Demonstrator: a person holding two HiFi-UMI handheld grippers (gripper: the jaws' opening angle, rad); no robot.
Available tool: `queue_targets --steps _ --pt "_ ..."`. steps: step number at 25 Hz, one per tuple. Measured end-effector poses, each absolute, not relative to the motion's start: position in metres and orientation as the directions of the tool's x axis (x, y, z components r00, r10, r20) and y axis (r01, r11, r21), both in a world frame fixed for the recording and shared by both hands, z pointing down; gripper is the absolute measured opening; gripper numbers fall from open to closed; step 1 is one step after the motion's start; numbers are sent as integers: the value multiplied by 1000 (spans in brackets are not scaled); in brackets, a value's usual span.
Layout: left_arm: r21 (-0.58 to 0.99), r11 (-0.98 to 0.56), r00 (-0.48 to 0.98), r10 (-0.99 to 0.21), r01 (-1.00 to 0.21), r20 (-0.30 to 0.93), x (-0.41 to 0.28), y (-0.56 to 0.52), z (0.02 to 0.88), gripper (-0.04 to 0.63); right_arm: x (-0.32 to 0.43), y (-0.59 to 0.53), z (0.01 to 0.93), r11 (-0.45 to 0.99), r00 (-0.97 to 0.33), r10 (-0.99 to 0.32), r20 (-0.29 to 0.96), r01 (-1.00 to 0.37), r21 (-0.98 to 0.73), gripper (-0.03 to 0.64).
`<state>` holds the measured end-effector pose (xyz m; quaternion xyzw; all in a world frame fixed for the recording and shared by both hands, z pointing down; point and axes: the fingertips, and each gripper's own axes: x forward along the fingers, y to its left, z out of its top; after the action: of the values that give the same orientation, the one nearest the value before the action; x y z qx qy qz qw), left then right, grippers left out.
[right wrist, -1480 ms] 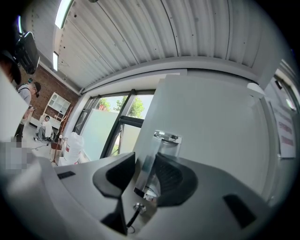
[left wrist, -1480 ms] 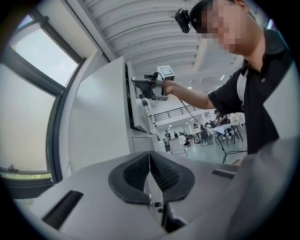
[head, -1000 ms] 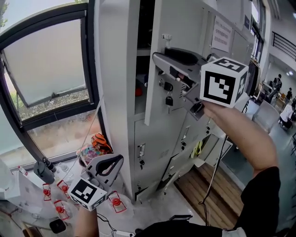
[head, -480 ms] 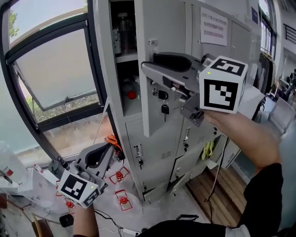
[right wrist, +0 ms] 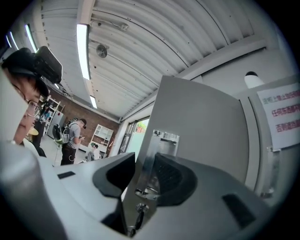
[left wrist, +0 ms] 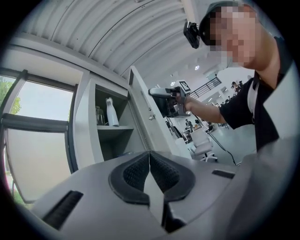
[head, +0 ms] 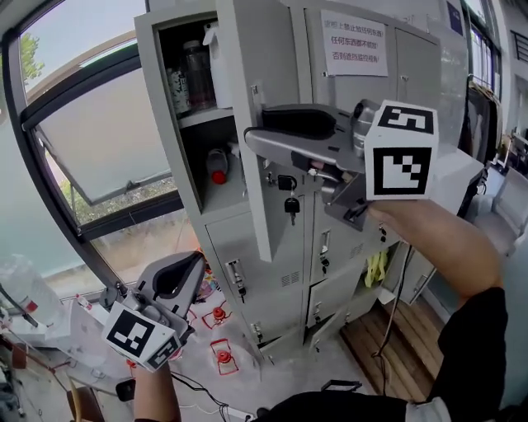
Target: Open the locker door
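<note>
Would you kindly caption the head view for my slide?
Right gripper clamps the open locker door by its edge; left gripper hangs low, shut.

A white notice (head: 353, 43) stuck on a closed door (head: 355, 89) carries three lines of red Chinese characters, too small to read with any certainty. A small blue sign (head: 454, 16) farther right is illegible. Nothing else shows readable print.

Your right tool (head: 257, 132), raised on an outstretched arm, clamped the locker door (head: 276, 218); your left tool (head: 191, 268) hung low, jaws together.
</note>
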<state>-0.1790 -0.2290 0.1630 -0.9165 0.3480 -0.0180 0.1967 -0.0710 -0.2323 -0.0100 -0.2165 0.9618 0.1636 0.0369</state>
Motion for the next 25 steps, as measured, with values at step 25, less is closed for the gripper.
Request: queue_targets --steps 25 --pt "-347 -654 711 -700 -672 -58 -120 -193 190 17 15 -204 -8 968 -981 -113 -155 -144 205 127"
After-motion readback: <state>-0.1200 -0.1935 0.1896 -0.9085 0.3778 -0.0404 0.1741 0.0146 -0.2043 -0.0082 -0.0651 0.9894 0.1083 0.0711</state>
